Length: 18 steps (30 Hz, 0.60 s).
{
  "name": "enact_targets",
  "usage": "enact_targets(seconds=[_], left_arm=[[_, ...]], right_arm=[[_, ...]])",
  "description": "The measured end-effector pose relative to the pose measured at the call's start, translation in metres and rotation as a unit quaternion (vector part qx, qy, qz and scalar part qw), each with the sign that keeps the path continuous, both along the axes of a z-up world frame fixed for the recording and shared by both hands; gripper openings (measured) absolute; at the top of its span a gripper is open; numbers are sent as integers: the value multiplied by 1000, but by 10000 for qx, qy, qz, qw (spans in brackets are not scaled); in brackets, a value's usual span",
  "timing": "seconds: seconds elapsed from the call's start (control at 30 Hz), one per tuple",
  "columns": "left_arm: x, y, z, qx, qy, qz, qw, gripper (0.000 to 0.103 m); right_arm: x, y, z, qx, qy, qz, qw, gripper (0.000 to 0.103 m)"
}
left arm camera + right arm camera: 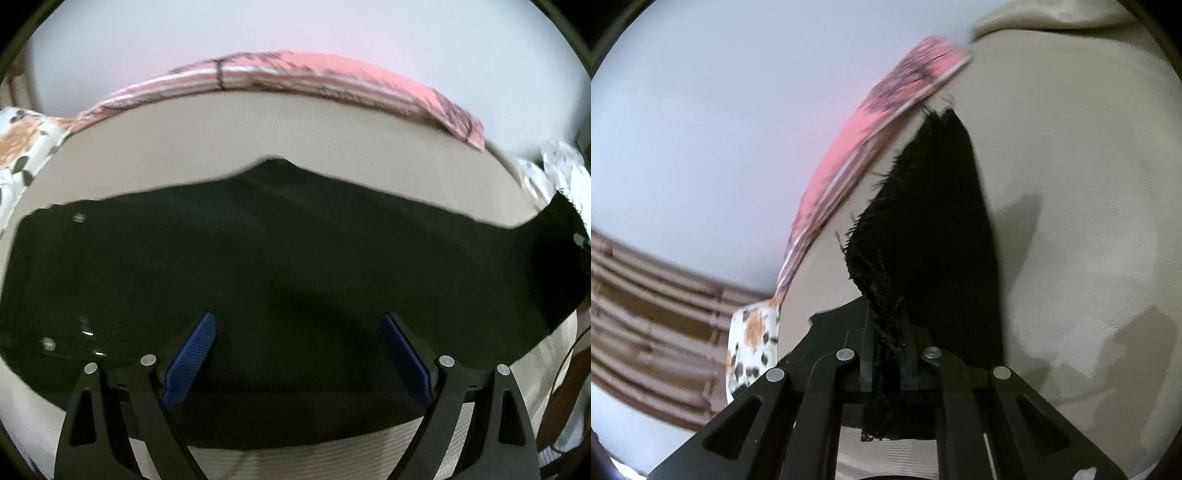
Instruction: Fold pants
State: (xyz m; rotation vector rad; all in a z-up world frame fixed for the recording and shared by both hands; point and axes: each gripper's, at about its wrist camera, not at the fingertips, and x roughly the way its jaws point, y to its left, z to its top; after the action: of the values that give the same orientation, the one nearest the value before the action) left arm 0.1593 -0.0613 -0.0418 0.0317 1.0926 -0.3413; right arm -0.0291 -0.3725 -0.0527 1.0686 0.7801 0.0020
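Left gripper [297, 350] spread wide, blue pads [192, 354] apart, nothing between, hovering over black pants [280, 251]. Right gripper [888, 354] clamped on frayed hem end of pants [934, 229], fabric pinched between jaws and lifted off surface. Pants spread flat across beige sheet [295, 125], waist end toward left of left wrist view. Pink striped cloth [303, 74] along far edge of sheet. Floral pillow [22, 147] at corner.

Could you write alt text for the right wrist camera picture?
The right gripper is shut on a frayed edge of black pants, lifting it above a beige bed sheet. A pink patterned blanket lies behind.
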Motion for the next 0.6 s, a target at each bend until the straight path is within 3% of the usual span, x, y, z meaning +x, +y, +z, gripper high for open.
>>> enact_targets(seconds=[0.27, 0.53, 0.6], left_arm=[[3, 59, 28, -183, -72, 507, 9985, 91], [-14, 94, 35, -209, -106, 717, 9972, 91], [-15, 100, 34, -255, -106, 737, 9969, 91]], right_arm=[[81, 96, -9, -13, 141, 1148, 9933, 8], [140, 203, -48, -66, 600, 2192, 9738, 8], [148, 226, -55, -367, 772, 2395, 9671, 8]])
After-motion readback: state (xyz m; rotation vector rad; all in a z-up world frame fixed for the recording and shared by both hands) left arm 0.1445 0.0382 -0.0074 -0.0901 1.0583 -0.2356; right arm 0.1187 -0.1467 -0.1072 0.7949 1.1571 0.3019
